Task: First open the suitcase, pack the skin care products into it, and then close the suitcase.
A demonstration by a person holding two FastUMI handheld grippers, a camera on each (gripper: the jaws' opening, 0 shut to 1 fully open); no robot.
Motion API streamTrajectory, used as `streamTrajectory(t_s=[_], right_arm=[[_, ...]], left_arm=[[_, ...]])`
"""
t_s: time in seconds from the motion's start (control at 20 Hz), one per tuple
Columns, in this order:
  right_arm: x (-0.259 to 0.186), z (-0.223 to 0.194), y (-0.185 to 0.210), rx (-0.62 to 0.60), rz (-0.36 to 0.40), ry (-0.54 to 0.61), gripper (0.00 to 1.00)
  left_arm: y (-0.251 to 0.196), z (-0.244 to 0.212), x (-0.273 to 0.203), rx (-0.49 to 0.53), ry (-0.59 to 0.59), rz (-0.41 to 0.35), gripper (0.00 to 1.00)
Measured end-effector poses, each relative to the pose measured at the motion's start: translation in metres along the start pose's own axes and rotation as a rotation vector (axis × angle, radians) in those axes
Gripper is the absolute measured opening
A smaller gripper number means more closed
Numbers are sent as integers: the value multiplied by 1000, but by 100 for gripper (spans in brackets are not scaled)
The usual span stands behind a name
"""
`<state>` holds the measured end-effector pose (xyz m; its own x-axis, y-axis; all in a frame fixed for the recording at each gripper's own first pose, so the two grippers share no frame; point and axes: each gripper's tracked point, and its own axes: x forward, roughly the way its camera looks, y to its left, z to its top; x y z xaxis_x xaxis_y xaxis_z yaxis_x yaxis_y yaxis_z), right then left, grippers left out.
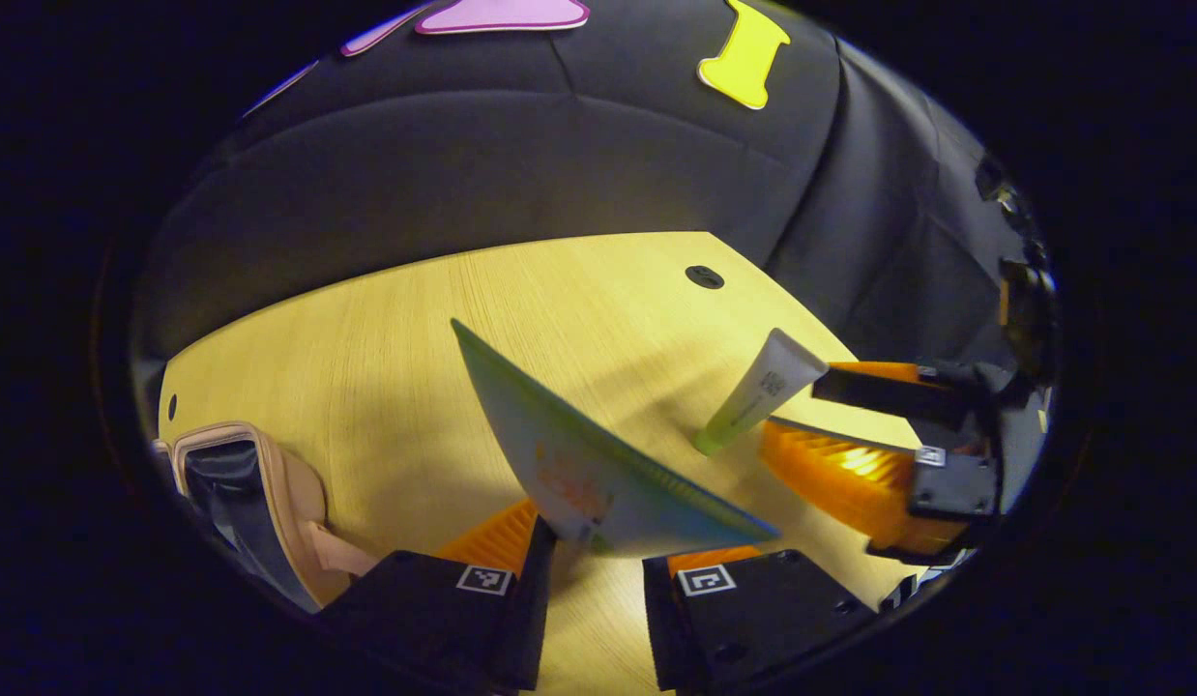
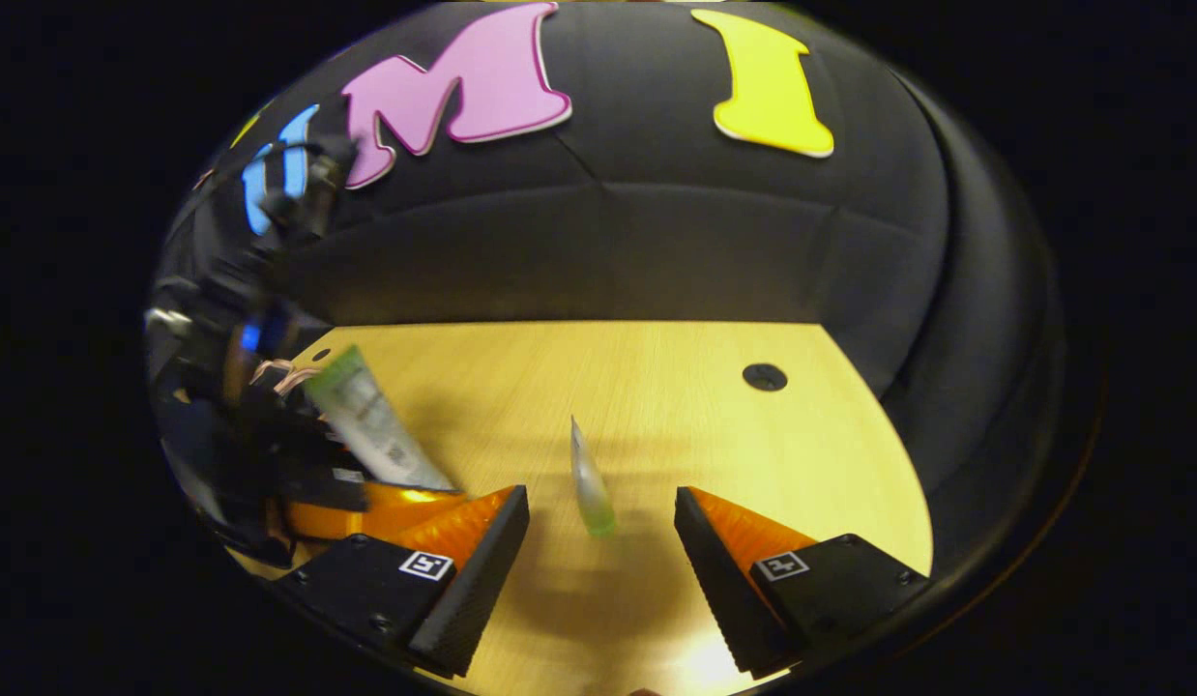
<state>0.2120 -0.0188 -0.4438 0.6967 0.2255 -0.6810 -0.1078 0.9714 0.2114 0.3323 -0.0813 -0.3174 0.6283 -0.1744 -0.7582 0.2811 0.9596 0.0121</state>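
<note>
The left gripper (image 1: 598,553) has its fingers closed on the wide, flat end of a pale tube (image 1: 579,454). The tube runs forward and to the left of the fingers, tapering as it goes, and is carried above the worktop (image 1: 366,367). The right gripper view shows this same tube with its green cap at the far end.

The right gripper (image 2: 598,495) has its fingers spread wide and is gripping nothing. A second tube (image 2: 589,474) stands between them, green cap down on the worktop, and neither finger touches it. In the left gripper view this second tube leans, with its flat end close to the tip of one right finger.

Off to the left of the left fingers, at the worktop's edge, lies the suitcase (image 1: 270,483). It has a pinkish rim around a dark inside, so it looks already open. By my reading, packing is under way. One tube is in hand but not yet in the case, and the other is about to be picked up. Placing both tubes and closing the lid are left to do.
</note>
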Motion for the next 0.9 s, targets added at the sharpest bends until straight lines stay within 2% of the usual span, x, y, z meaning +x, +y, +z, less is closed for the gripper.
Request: streamTrajectory(t_s=[0.15,0.2,0.35,0.5,0.65,0.75,0.85,0.9], right_arm=[[31,-19,-2,44,-13,62,96],[40,-28,4,55,4,85,86],[44,-32,6,60,20,100,31],[28,-25,13,40,36,94,31],[-5,2,42,46,101,49,31],[-33,13,78,54,170,37,31],[-60,16,125,40,238,39,30],[-72,14,145,23,265,45,26]], left_arm=[[-7,-2,-47,-9,-13,-21,47],[-7,-4,-64,-21,-16,-24,47],[5,-20,-115,-79,7,-10,47],[50,-45,-161,-113,57,61,47],[112,-73,-194,-107,134,157,48],[144,-92,-206,-117,222,184,47],[172,-118,-205,-174,343,187,45],[179,-132,-203,-202,394,185,47]])
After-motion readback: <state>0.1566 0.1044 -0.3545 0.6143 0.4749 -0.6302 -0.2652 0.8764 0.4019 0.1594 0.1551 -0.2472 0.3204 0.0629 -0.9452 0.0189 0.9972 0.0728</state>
